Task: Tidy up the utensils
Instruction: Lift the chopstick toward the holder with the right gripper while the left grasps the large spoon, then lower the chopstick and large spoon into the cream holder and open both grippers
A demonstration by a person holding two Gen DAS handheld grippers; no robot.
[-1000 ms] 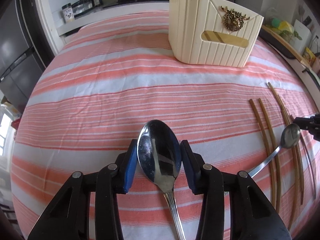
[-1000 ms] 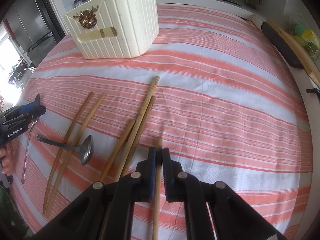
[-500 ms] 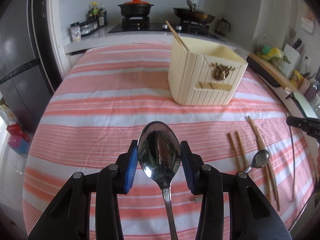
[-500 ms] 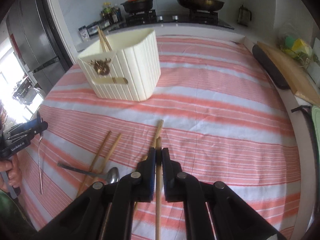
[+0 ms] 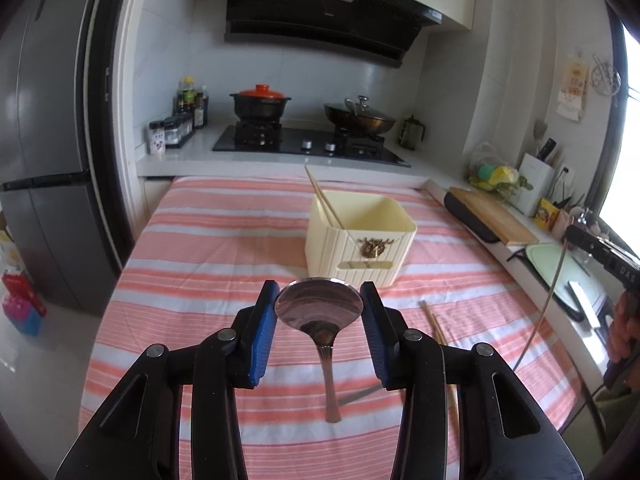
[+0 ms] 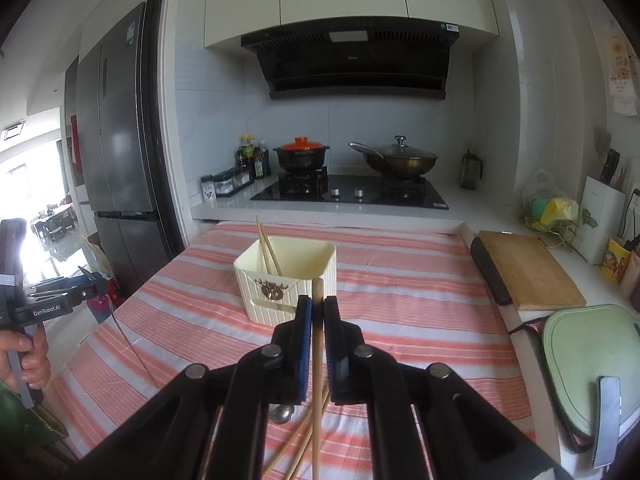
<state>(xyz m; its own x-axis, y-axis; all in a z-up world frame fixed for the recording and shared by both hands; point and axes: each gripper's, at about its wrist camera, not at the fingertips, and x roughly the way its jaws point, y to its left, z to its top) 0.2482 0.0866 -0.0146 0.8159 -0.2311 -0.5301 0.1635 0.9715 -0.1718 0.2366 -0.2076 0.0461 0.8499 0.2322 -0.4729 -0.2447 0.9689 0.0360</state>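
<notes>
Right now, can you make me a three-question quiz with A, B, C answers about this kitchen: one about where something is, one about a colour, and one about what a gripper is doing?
1. Where are the two chopsticks that are already put away?
A. In the cream utensil holder
B. On the cutting board
C. In the wok

2. What colour is the lid of the black pot on the stove?
A. Green
B. Orange-red
C. White

3. What is the left gripper doing?
A. Hanging open with nothing in it
B. Pinching a fork
C. Gripping a metal spoon by its bowl

Answers:
1. A, since both sticks lean up out of the holder on the striped cloth.
2. B, as the lid shows orange-red in both views.
3. C, because the blue pads sit against both sides of the spoon's bowl, handle hanging down.
</notes>
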